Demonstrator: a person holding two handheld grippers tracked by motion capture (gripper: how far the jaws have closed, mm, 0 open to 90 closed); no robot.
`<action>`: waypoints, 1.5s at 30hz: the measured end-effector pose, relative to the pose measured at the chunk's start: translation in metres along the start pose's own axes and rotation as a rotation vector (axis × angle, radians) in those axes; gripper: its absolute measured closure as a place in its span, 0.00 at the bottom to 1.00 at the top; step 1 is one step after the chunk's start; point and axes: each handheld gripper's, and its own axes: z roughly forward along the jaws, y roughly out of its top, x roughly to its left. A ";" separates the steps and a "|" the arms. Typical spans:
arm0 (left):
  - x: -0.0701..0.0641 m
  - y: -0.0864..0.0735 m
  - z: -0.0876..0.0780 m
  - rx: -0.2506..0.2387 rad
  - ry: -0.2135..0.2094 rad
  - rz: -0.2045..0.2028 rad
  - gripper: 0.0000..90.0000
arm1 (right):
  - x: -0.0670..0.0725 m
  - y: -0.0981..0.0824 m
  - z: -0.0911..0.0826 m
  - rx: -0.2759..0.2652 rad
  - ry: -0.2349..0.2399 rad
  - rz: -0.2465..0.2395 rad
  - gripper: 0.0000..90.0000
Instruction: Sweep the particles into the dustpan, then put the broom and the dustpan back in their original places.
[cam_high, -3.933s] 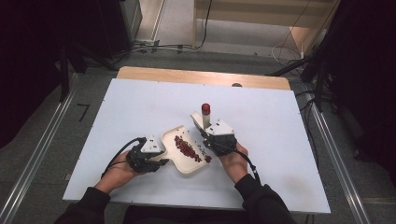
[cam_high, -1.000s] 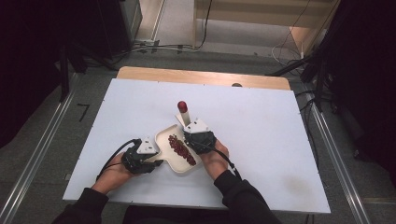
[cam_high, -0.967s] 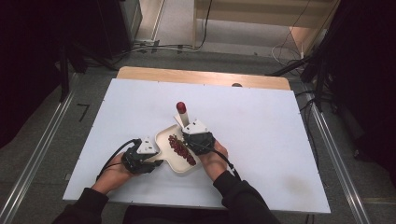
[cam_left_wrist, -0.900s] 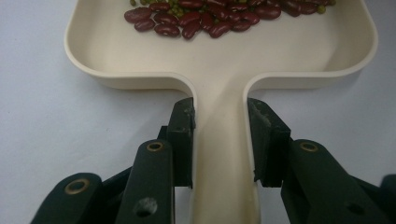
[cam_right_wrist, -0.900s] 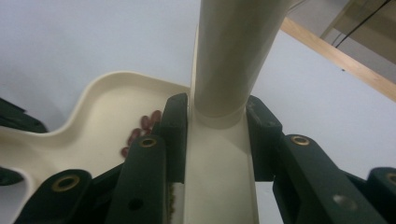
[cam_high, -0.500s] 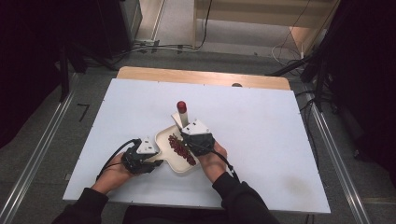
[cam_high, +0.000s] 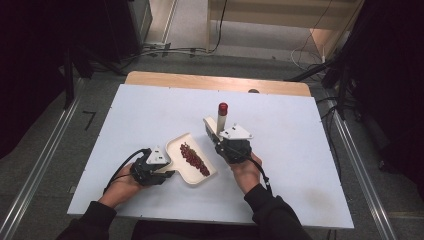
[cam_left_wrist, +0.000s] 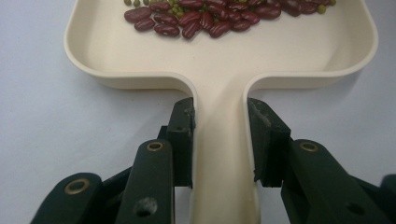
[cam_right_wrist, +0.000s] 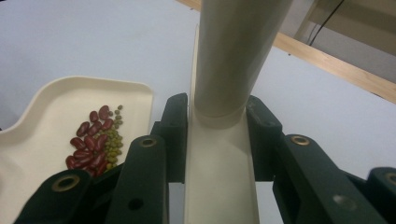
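Left tongs (cam_left_wrist: 219, 135) clamped on the handle (cam_left_wrist: 219, 177) of the cream tray (cam_high: 175, 150), pads pressed on both sides of the handle. Tray flat on the white bench (cam_high: 150, 110), left of centre, near the person's edge. Red beans (cam_left_wrist: 205, 18) in a strip across the tray floor, small green beans (cam_left_wrist: 175, 9) mixed in; in the high view the strip runs diagonally along the tray. Left hand (cam_high: 122, 185) low on the bench behind the tongs, cable looping off to its left.

Right tongs (cam_right_wrist: 217, 116) gripping a cream scoop (cam_right_wrist: 219, 172) by its channel-shaped handle, one pad on each side. A cream tube (cam_right_wrist: 238, 51) sits in that channel and rises out the top of the right gripper view. High view: right tongs (cam_high: 220, 136) are right of the tray and apart from it, scoop body sticking out toward the far side, the tube upright with a dark red cap (cam_high: 223, 107). Can't tell if the scoop touches the bench. Right hand (cam_high: 245, 167) behind, dark sleeve (cam_high: 272, 215) from the bottom edge.

Right gripper view: tray corner with beans lies lower left of the tongs, not touching the scoop. Wood strip (cam_high: 215, 82) along the far edge of the bench
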 end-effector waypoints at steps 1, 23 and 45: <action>0.000 0.000 0.000 0.000 0.001 -0.001 0.74 | -0.001 -0.001 -0.001 0.002 -0.001 0.005 0.70; 0.000 -0.001 0.001 -0.005 0.004 -0.015 0.74 | -0.016 -0.016 -0.014 -0.005 0.017 0.055 0.70; 0.005 -0.006 0.000 -0.022 0.037 -0.064 0.74 | -0.027 -0.019 -0.020 -0.004 0.053 0.081 0.71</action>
